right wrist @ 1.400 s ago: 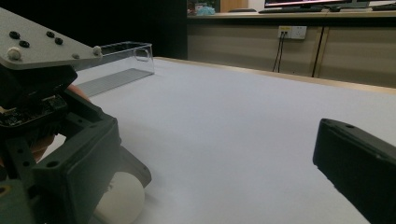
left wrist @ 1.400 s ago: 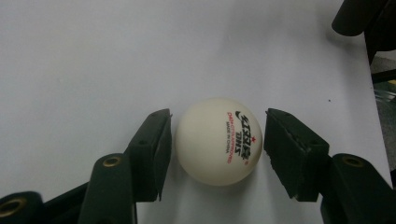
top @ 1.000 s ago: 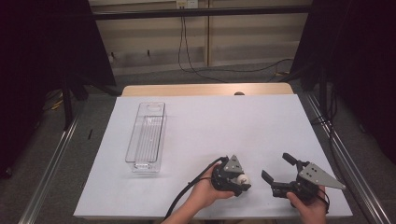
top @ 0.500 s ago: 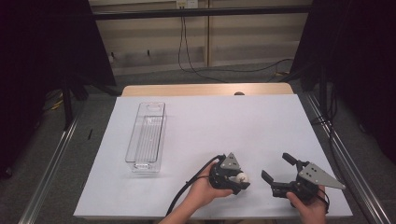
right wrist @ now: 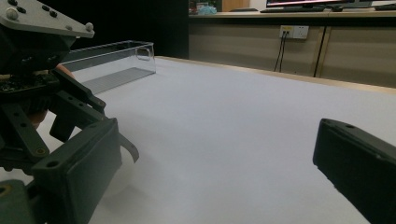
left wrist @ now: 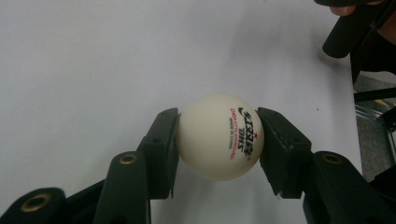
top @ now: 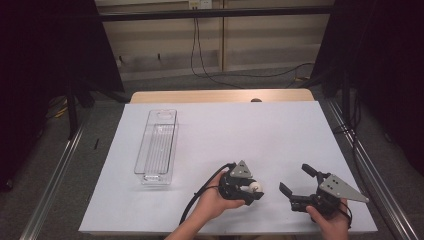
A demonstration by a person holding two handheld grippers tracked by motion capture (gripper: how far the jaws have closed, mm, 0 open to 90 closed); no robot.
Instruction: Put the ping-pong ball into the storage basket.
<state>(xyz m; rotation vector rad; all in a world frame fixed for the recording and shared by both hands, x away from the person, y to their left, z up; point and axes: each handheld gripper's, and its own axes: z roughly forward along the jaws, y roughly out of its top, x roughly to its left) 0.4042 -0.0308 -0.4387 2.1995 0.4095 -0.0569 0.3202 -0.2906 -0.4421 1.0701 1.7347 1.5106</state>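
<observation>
Near edge of the white table [top: 215, 130], right of centre: one ping-pong ball [left wrist: 219, 136], cream, printed logo. Clamped at its widest part between both pads of the left gripper [top: 250, 189], just above the sheet. Handling, as judged: very light, hollow, stiff but dentable, smooth and liable to squirt out; best held across the middle, with gentle pressure. Right gripper [top: 299, 186], just to the right: jaws spread wide, holding nothing. Clear plastic bin [top: 157, 146], well apart at far left, looks vacant. Change from the earlier frames: left gripper and ball shifted very slightly; grip unchanged; right gripper and bin unmoved.
</observation>
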